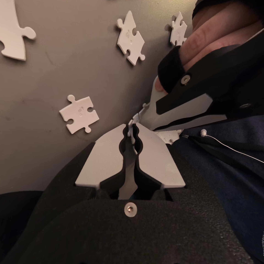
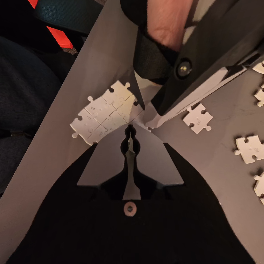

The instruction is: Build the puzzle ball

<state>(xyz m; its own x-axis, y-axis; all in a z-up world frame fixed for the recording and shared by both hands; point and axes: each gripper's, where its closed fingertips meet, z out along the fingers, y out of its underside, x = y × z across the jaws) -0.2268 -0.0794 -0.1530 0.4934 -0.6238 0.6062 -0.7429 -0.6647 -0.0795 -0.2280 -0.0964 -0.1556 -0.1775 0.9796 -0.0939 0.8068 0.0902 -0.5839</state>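
Observation:
A joined section of white puzzle pieces [image 2: 104, 114], curved and several pieces wide, is held just above the grey table [image 2: 108, 50]. My right gripper [image 2: 130, 127] is shut on its near edge. My left gripper [image 1: 130, 127] is shut on a thin white piece [image 1: 130, 132] seen edge-on, right where it meets the section. In the left wrist view the right gripper [image 1: 144, 122] comes in from the right, its tips touching the same spot, and part of the section [image 1: 168, 135] shows under it. In the right wrist view the left gripper [image 2: 147, 122] comes in from the upper right.
Loose white pieces lie flat on the table: one nearby [image 1: 79, 114], two farther off [image 1: 130, 38] [image 1: 178, 30], a large one at the left [image 1: 12, 31]. The right wrist view shows more [image 2: 197, 118] [image 2: 250, 149]. The table edge borders the person's dark clothes [image 2: 28, 92]. A thin white cord [image 1: 228, 148] lies there. The grippers are tip to tip, or close to it.

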